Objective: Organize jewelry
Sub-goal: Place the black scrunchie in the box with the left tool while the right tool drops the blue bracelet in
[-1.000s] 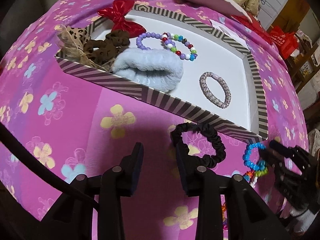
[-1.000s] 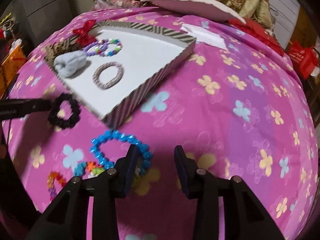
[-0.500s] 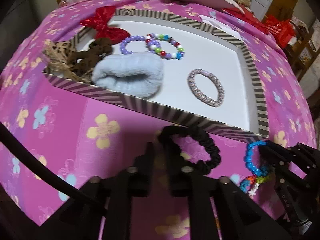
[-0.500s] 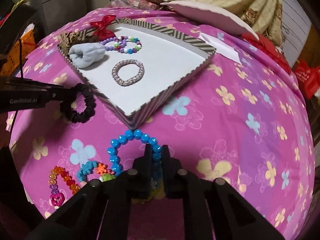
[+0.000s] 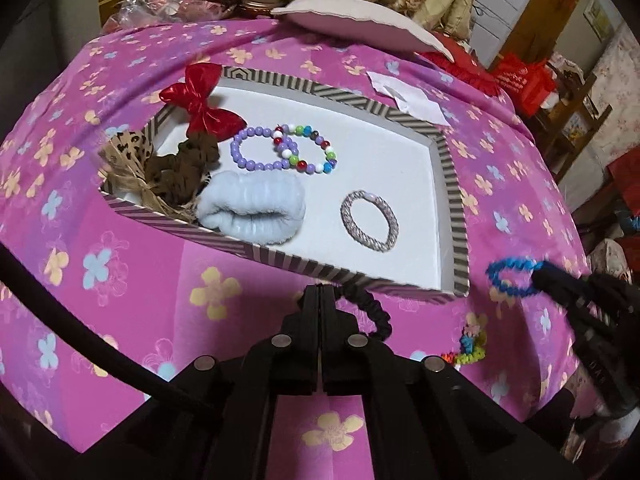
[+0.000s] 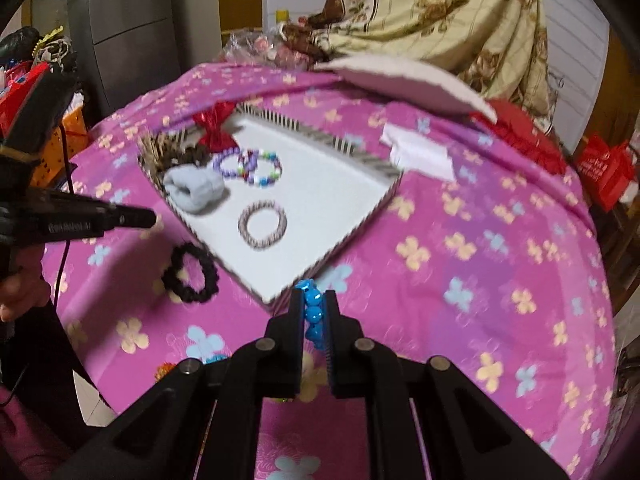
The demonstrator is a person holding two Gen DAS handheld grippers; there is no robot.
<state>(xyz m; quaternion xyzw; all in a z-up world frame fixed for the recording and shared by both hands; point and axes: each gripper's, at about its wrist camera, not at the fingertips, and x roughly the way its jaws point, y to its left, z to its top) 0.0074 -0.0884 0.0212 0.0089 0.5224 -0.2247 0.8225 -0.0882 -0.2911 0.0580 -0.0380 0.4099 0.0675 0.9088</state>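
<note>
Two tongs are both clenched. The right tongs (image 6: 313, 300) grasp the blue bracelet (image 6: 313, 318) just before the tray's (image 6: 362, 227) near corner. Their own view shows only a few beads between the pads, while the left view shows the whole loop hanging clear of the surface. The left tongs (image 5: 320, 300) look as if they touch the scrunchie (image 6: 190, 273). The right view shows it lying apart from them on the pink cloth (image 6: 480, 280), beside the tray.

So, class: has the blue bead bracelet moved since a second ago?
Yes. The blue bead bracelet, clamped in the right gripper, is lifted off the cloth toward the striped tray.
</note>
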